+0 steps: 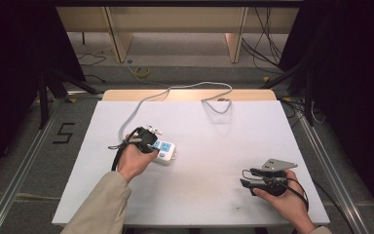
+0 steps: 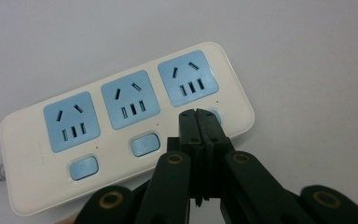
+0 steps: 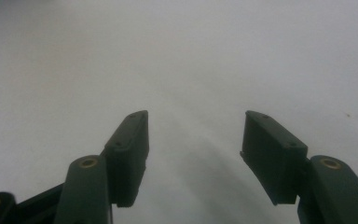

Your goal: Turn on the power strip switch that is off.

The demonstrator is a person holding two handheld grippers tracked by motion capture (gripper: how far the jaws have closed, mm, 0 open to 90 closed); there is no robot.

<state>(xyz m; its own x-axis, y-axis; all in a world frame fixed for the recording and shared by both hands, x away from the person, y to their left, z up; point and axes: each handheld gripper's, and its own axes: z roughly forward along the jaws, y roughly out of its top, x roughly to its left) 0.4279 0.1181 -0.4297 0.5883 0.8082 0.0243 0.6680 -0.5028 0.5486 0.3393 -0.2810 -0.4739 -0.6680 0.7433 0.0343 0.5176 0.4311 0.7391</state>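
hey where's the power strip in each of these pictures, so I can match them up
High view: the power strip lies left of centre on the white table, under the left gripper.
Left gripper view: it runs across the middle, shut jaws at its rightmost switch.
Right gripper view: only white tabletop past the open jaws.
Shared landmark: the white table.

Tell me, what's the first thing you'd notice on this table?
The white power strip with three blue sockets, lying left of the middle of the white table. The left gripper has its jaws shut, tips over the blue button under the end socket. The right gripper hangs open above bare table at the near right.
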